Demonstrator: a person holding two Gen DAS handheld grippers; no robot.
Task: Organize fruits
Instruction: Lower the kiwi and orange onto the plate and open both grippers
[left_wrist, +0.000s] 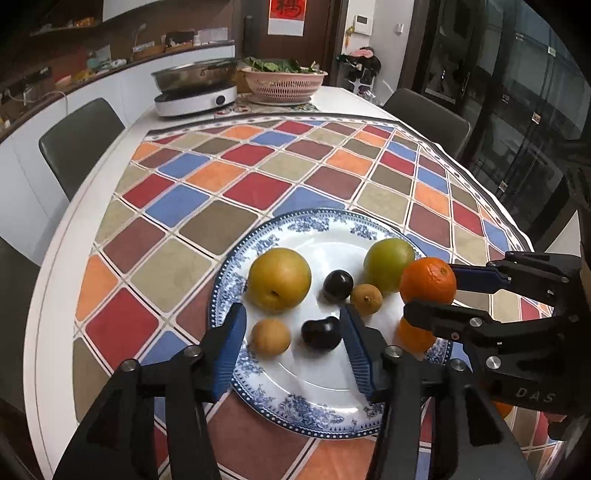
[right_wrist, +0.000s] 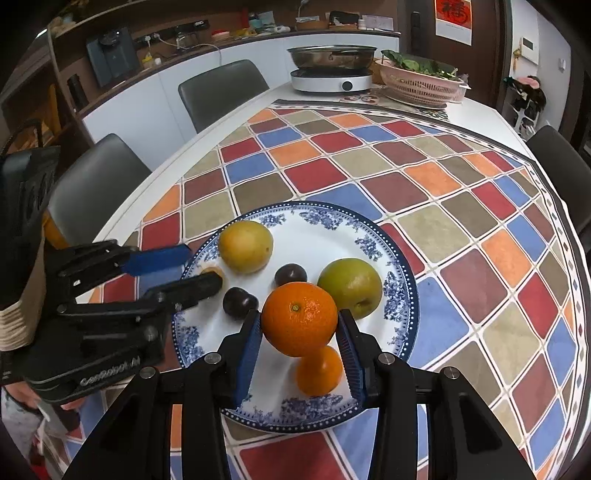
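Left wrist view: the left tongs (left_wrist: 293, 345) gape wide and empty over the plate (left_wrist: 325, 417), a dark plum (left_wrist: 320, 333) between their tips; the right tongs (left_wrist: 430, 291) at 3 o'clock grip an orange (left_wrist: 428, 281).

Right wrist view: the orange (right_wrist: 299, 318) hangs clamped above the plate's (right_wrist: 400, 258) 6 o'clock edge, directly over a second orange (right_wrist: 319, 371); a clear spot lies at 12 o'clock, likely nearest for the right arm.

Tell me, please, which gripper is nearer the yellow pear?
Left. The left gripper hangs open just short of the pear; the right gripper holds an orange across the plate.
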